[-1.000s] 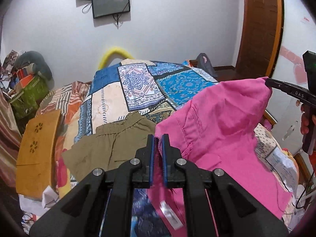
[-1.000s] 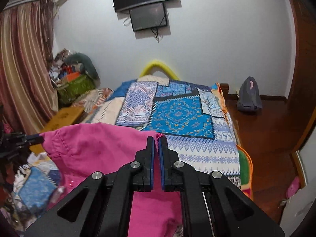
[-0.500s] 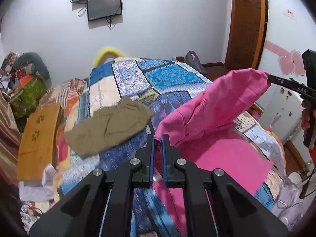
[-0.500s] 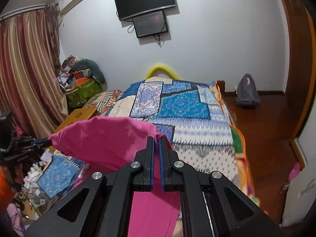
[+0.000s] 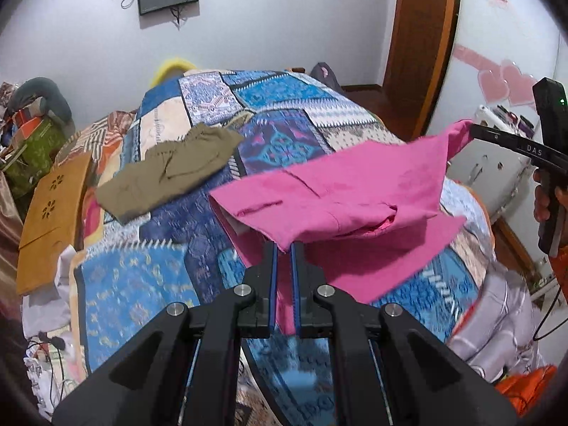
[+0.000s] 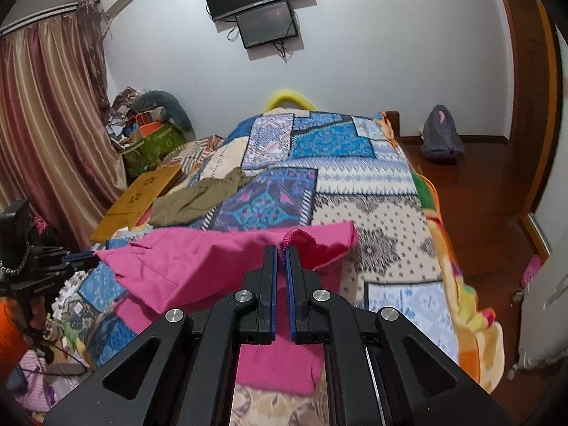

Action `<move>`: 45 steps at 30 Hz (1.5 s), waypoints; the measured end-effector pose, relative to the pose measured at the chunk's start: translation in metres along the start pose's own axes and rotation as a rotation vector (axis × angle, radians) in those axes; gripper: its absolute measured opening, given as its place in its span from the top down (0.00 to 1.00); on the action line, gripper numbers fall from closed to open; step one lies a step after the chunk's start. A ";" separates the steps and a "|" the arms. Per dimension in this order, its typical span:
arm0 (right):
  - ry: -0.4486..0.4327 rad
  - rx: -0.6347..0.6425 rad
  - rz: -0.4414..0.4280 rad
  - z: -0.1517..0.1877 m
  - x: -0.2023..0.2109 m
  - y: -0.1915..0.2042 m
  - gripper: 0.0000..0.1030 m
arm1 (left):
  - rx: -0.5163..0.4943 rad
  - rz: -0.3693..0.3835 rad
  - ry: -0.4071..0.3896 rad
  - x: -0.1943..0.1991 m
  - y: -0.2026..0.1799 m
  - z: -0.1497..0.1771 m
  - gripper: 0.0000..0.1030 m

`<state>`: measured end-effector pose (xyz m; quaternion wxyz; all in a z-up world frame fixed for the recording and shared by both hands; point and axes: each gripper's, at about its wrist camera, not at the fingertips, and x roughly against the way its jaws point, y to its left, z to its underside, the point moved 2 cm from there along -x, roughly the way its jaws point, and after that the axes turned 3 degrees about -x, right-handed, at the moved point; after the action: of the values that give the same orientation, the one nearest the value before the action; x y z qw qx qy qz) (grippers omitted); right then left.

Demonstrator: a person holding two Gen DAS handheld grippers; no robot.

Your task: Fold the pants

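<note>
Both tongs clamped on pink pants (image 5: 340, 191): left tongs (image 5: 283, 248), right tongs (image 6: 282, 248). Stretched above patchwork bed (image 6: 372, 191). Olive shorts (image 5: 170, 174) lying far left.

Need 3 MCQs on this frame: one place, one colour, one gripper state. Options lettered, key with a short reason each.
1. Where do the olive shorts lie?
A. on the bed cover, apart from the pink pants
B. on the wooden floor
C. in the left gripper

2. What colour are the pants held up over the bed cover?
A. olive
B. pink
C. white

3. How does the left gripper stand?
A. wide open above the bed
B. shut on nothing
C. shut on an edge of the pink pants

Key:
1 A: the shorts rest flat on the patchwork cover, with cover showing between them and the pants.
2 B: the cloth stretched between the two grippers is pink.
3 C: pink cloth runs between its narrow jaws; the right gripper pinches the other end.
</note>
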<state>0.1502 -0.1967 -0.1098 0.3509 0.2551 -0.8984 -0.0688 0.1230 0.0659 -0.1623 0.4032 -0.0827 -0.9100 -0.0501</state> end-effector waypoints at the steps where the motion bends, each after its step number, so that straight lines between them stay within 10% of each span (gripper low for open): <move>1: 0.004 -0.004 0.005 0.005 0.001 -0.002 0.96 | 0.001 0.000 0.000 0.001 0.000 0.002 0.98; 25: 0.187 -0.001 0.165 0.082 0.005 -0.025 0.95 | 0.052 0.018 0.042 -0.024 -0.003 -0.008 0.94; 30: 0.184 0.005 0.185 0.075 0.017 -0.026 0.80 | 0.072 0.055 0.060 -0.041 -0.010 -0.009 0.72; 39: 0.054 0.020 0.049 0.033 0.001 0.021 0.61 | 0.068 0.065 0.099 -0.060 -0.024 0.014 0.55; 45: 0.134 0.027 -0.006 0.055 -0.048 0.040 0.60 | 0.142 0.114 0.111 -0.063 -0.019 0.031 0.55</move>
<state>0.1265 -0.1409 -0.1673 0.4065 0.2666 -0.8729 -0.0403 0.1387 0.0454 -0.2302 0.4602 -0.1027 -0.8812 0.0332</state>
